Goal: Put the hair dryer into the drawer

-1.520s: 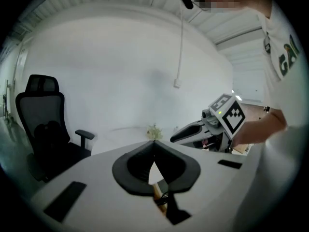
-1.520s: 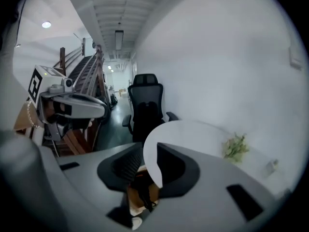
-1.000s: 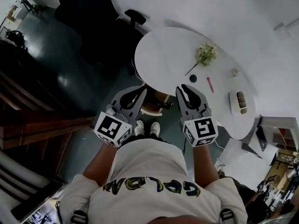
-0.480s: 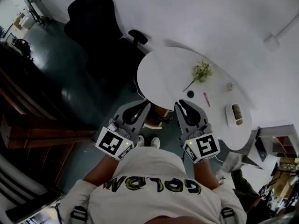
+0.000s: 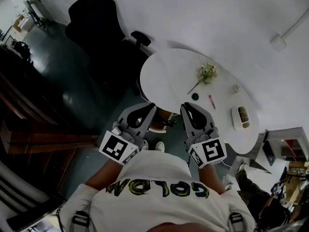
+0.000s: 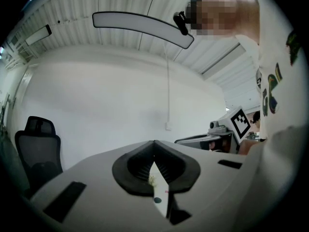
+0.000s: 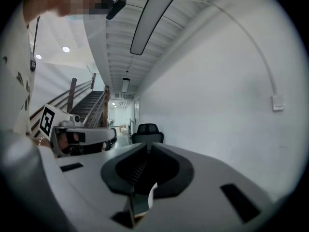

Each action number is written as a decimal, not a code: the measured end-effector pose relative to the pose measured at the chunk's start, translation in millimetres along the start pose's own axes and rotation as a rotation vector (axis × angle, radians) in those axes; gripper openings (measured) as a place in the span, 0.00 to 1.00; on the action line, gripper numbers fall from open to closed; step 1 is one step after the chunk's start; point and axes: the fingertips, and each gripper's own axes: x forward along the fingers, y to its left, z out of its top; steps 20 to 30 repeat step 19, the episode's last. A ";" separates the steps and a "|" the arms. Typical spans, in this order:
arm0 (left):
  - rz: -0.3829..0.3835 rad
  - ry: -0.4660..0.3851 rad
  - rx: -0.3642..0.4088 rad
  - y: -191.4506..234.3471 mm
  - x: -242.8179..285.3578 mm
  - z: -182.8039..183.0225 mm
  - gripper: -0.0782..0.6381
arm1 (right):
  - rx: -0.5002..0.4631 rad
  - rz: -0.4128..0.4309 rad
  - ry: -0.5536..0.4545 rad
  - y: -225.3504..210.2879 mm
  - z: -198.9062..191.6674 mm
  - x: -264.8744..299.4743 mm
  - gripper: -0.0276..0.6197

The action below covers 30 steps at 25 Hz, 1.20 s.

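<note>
No hair dryer and no drawer show in any view. My left gripper (image 5: 150,106) and right gripper (image 5: 185,106) are held side by side in front of the person's chest, pointing out over the near edge of a round white table (image 5: 169,71). In the left gripper view the left gripper (image 6: 154,143) has its tips together and nothing between them. The right gripper (image 7: 146,147) has just been closing; its jaws now meet, and nothing is between them. Each gripper shows in the other's view, off to the side.
On the table lie a flower sprig (image 5: 206,74), a small dark round thing (image 5: 195,96), a red pen (image 5: 211,102), a small cup (image 5: 236,88) and a white tray (image 5: 241,118). A black office chair (image 5: 94,25) stands at the far left, and wooden stairs (image 5: 34,129) run along the left.
Both grippers have risen a little together and stay side by side. The head view has swung, so the black chair and more of the wall now show.
</note>
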 end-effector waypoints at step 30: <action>0.021 -0.020 -0.014 3.6 -6.0 0.5 0.12 | 0.011 -0.039 -0.022 -9.2 1.0 -4.1 0.09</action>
